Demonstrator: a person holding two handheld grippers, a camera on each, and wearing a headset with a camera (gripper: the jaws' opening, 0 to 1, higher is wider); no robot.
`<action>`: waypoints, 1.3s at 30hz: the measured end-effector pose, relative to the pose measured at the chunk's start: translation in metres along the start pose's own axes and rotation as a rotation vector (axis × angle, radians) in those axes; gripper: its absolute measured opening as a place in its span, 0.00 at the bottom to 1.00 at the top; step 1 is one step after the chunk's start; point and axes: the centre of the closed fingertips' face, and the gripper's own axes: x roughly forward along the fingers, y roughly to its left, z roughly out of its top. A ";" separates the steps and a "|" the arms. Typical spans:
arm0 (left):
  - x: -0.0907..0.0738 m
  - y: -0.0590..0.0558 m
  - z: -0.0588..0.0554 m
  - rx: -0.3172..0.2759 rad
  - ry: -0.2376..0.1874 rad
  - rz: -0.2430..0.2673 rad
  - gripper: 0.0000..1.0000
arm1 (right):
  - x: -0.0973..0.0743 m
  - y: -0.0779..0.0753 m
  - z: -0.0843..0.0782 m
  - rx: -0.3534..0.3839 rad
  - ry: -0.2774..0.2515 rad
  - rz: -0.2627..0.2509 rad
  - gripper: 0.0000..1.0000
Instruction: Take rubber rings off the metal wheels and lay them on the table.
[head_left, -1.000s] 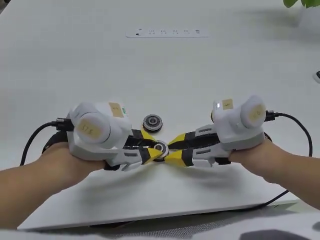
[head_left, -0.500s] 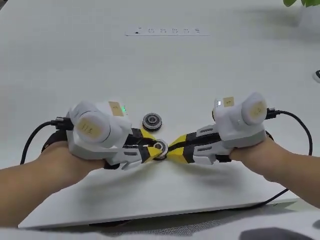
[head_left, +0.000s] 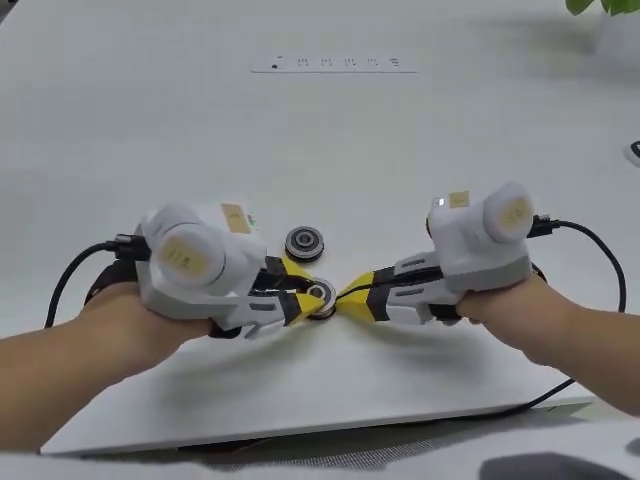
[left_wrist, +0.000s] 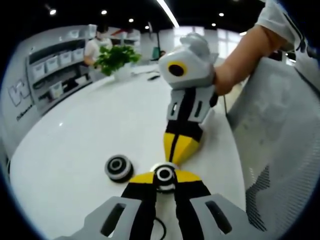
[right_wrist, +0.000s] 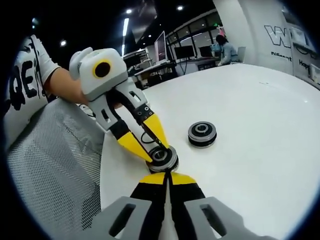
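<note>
- Worktop: white and bare in the middle. Power strip at the far edge. No loose ring lay on it, so none was off yet.
- Left gripper: near-left of centre, no real shift vs 1 s earlier. Jaws clamped the held wheel from both sides, just above the near part of the worktop.
- Right gripper: this was the main change. 1 s earlier its jaws stood apart, either side of the wheel's right rim. Now they'd come together, tips narrow and touching that rim, and the body sat a bit higher.
- Meaning, prob.: the right side had gone from lining up to nipping the edge, i.e. the peel was about to start. Next move likely a pull to the right while the left holds firm.
- Held wheel: same spot as before, btw the two sets of tips.
- Spare wheel: flat on the worktop just far of the held one, untouched, ring on.
- Rubber ring: dark band, seated round the held wheel. Couldn't tell whether the right tips actually had it pinched.
</note>
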 end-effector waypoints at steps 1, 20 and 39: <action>0.000 0.000 0.000 0.000 0.001 0.000 0.13 | 0.000 0.001 0.002 0.024 -0.012 0.005 0.00; 0.000 0.001 -0.001 0.004 0.006 0.009 0.13 | -0.006 -0.007 0.007 0.203 -0.094 0.009 0.00; 0.001 0.001 0.000 0.011 0.016 0.019 0.13 | -0.008 -0.009 0.014 0.295 -0.163 0.015 0.00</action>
